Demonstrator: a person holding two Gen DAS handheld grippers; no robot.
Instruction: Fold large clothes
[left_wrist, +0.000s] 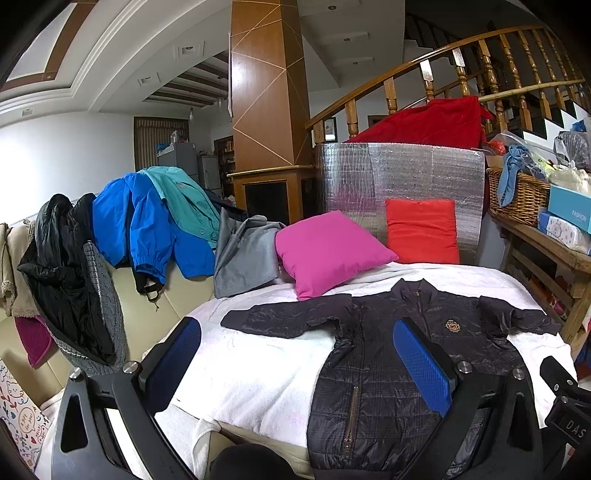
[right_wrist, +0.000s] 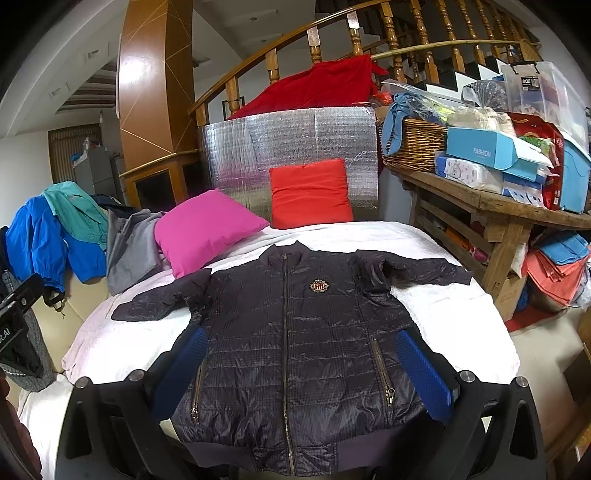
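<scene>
A dark quilted jacket lies flat, front up and zipped, on a white-covered surface, sleeves spread to both sides. It also shows in the left wrist view, right of centre. My left gripper is open and empty above the near edge, its right blue pad over the jacket's left side. My right gripper is open and empty, its blue pads standing either side of the jacket's lower body. The right gripper's body shows at the left wrist view's right edge.
A pink pillow and a red pillow lie at the far end before a silver foil panel. Several garments hang over the sofa back at left. A cluttered wooden table stands at right.
</scene>
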